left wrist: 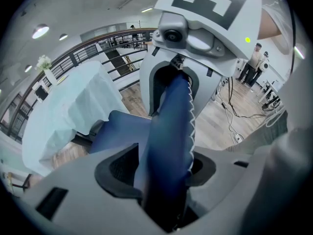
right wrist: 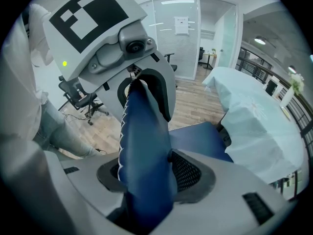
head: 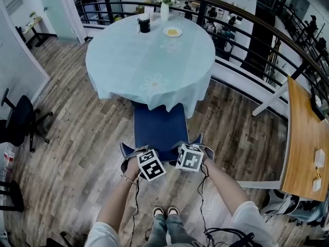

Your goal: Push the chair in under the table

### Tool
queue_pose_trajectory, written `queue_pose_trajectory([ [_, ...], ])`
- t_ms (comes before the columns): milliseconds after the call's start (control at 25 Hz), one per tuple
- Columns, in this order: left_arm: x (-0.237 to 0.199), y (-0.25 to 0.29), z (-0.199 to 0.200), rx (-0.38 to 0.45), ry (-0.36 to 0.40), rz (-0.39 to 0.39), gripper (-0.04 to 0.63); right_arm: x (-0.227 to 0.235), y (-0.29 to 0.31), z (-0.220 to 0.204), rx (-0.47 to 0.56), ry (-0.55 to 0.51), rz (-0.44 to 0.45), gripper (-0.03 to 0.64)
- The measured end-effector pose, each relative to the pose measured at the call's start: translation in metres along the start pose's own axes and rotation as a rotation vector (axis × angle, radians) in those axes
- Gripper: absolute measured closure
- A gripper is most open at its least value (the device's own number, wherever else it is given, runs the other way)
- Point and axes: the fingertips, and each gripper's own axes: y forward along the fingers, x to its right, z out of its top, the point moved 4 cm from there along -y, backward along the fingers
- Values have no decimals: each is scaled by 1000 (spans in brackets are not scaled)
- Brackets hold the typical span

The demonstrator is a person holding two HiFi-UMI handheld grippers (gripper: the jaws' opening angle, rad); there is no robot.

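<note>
Forearms (head: 125, 199): were stretched forward and down from the lower edge of the head view, one to each gripper, so that the chair (head: 159, 130) could be driven from behind.
Left gripper (head: 149, 161) (left wrist: 164, 169): was clamped on the left part of the backrest (left wrist: 168, 126), whose blue fabric and white zigzag stitching were pinched between the pads.
Right gripper (head: 189, 156) (right wrist: 146, 175): was closed on the right part of the same backrest top; its wide gap was filled by the thick padded edge.
Chair position: the front of the seat was tucked under the hem of the tablecloth (head: 154, 86), while the rear of the seat and the backrest were left out over the wooden floor (head: 77, 138).
Counter (head: 149, 60): was round and draped in pale blue; a dark cup (head: 144, 23), a vase (head: 164, 6) and a plate (head: 172, 32) were set at its far side, well apart from the chair.
Hold, as judged: two grips spread across the backrest were probably chosen so that the chair would be kept square to the counter.
Progress, as judged: the push was only partly done.
Risk, as judged: the hanging cloth could be caught by the seat and dragged, and the tableware disturbed.
</note>
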Motion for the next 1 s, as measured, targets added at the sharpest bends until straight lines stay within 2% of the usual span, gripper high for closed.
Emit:
queue_pose_trajectory([
  [520,-44,6,13,3,32,38,374,44,-1,9,14,-5,-44,411],
  [680,-50,7,14,-7,27,15,374,49,-2,9,11,-2,-36,411],
  [840,-64,9,18,3,39,49,374,63,-2,10,19,-8,-64,411],
  [1000,-73,13,23,-19,24,7,370,76,-3,11,19,-6,-49,411],
])
